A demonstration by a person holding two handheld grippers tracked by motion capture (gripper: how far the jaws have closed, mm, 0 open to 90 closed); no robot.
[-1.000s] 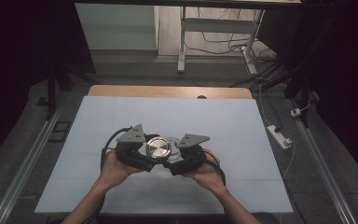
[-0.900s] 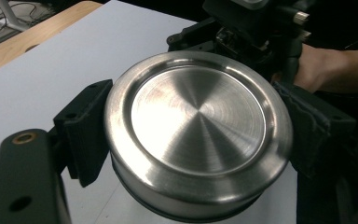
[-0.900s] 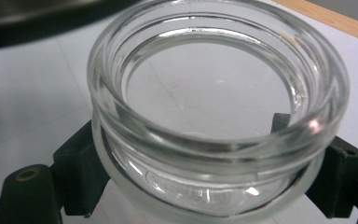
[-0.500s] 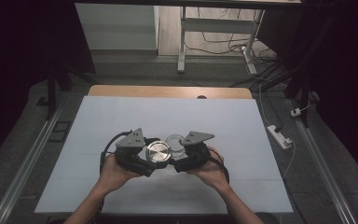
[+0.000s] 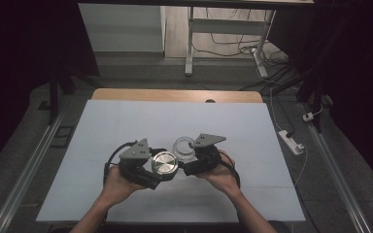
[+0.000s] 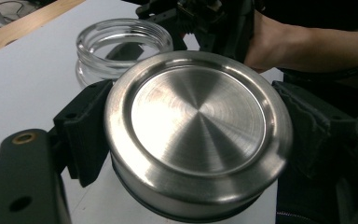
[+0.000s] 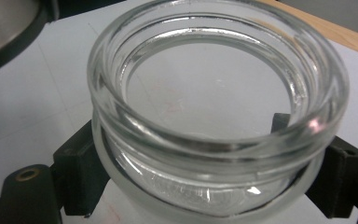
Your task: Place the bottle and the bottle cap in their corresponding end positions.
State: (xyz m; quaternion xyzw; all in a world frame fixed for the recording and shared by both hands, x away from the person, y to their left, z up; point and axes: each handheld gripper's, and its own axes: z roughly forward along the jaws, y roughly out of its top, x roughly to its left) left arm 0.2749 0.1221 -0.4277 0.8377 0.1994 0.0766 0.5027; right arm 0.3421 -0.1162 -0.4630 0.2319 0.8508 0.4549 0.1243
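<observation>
Metal lid (image 6: 198, 133): round, brushed steel, flat top facing up and slightly tilted. Clamped by its rim in the left gripper (image 5: 148, 167), one black jaw on each side of it. In the high view the lid (image 5: 164, 163) sits over the near-middle of the bench (image 5: 126, 121), between the two hands.

Glass jar (image 7: 214, 107): clear, empty, threaded neck, mouth open upward. Just beyond and to the right of the lid, their edges nearly meeting in the high view; whether they touch I cannot tell. Right gripper (image 5: 194, 158) grips the jar around its body below the neck, a jaw pressed on either side. In the high view the jar (image 5: 184, 146) lies a little farther from the person than the lid.

Left gripper view: jar (image 6: 121, 46) stands behind the lid, with the right hand (image 6: 279, 39) and its gripper behind that.

Surroundings relative to the lid: pale sheet covers the bench on all sides; bare wooden strip (image 5: 175, 95) at the far edge. White power strip (image 5: 291, 141) on the floor well to the right, off the bench. White table legs (image 5: 190, 43) and loose cables (image 5: 233, 48) far beyond. Nothing lies between lid and jar mouth.
</observation>
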